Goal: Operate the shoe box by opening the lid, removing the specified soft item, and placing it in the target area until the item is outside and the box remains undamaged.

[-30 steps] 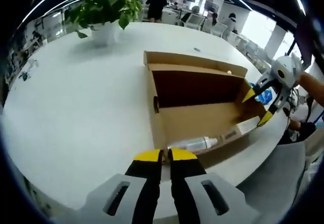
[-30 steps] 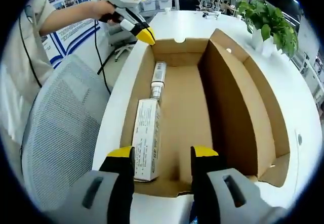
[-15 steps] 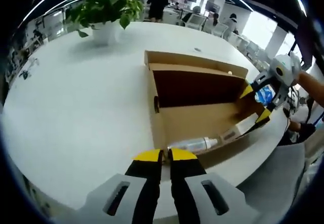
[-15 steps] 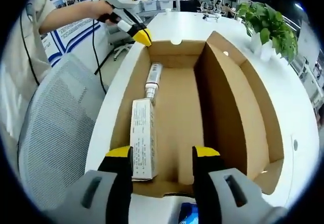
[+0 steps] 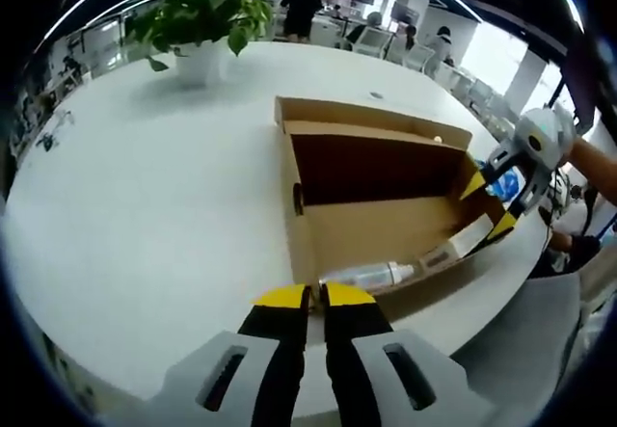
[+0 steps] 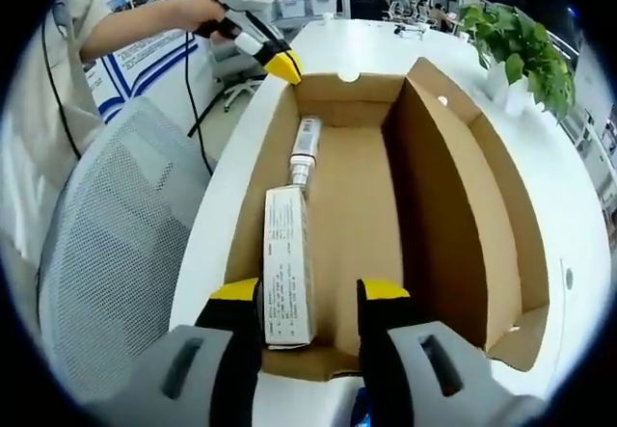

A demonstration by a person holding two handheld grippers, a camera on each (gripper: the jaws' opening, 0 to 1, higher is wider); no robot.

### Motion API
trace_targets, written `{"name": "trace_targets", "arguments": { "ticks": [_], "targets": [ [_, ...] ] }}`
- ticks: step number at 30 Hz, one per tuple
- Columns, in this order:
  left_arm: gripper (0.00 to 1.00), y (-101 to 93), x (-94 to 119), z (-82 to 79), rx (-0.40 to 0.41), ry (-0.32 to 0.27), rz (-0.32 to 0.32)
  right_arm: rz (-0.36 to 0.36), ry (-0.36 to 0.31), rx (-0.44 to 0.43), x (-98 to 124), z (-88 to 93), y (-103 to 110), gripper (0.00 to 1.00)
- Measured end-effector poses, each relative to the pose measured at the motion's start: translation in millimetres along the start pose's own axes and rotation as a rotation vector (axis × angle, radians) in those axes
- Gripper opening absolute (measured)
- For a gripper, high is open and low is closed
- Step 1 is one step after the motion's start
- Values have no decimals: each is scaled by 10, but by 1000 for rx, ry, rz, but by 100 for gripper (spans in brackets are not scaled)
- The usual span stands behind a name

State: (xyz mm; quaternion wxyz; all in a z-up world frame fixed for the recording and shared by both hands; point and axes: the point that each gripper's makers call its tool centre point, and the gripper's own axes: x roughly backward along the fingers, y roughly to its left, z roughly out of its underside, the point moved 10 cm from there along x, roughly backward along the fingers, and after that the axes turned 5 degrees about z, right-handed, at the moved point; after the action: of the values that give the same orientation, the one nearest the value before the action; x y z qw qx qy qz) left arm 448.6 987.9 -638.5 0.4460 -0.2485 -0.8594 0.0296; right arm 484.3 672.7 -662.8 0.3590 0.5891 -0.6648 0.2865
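I am working at a big white table (image 5: pixel 145 205) on which the open shoe box (image 6: pixel 453 215) is sitting, its lid (image 5: pixel 376 119) standing up along the box's far long side as seen in the left gripper view. Inside the box, along the wall nearest the mesh chair (image 6: pixel 106 253), a white carton (image 6: pixel 287 265) is lying flat end to end with a clear bottle (image 6: pixel 305 145); the rest of the box floor is showing bare cardboard. I cannot tell which of these is the soft item, and both are lying inside the box. I am holding my right gripper (image 6: pixel 309 292) with its jaws spread wide over the box's near short wall, one yellow tip just beside the carton's end, the other over the bare floor. I am holding my left gripper (image 5: pixel 316 297) with its jaws pressed together at the opposite short wall, just outside the box and close to the bottle. Beyond the box, toward the potted plant (image 5: pixel 198 13), the table is lying open. The box's chair-side wall is running close to the table edge.
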Motion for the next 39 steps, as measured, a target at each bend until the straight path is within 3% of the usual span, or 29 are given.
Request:
{"name": "trace_targets", "arguments": {
  "ticks": [13,24,39],
  "targets": [
    [3,15,-6,13,17,-10,4,-14,6,25,-101,-53,88,17],
    [3,19,-9,23,27,-20,5,-13,6,53,-98,-72,120,16],
    [3,8,-7,32,38,-27,10,26,-30,66,82,-180,89,15]
  ]
}}
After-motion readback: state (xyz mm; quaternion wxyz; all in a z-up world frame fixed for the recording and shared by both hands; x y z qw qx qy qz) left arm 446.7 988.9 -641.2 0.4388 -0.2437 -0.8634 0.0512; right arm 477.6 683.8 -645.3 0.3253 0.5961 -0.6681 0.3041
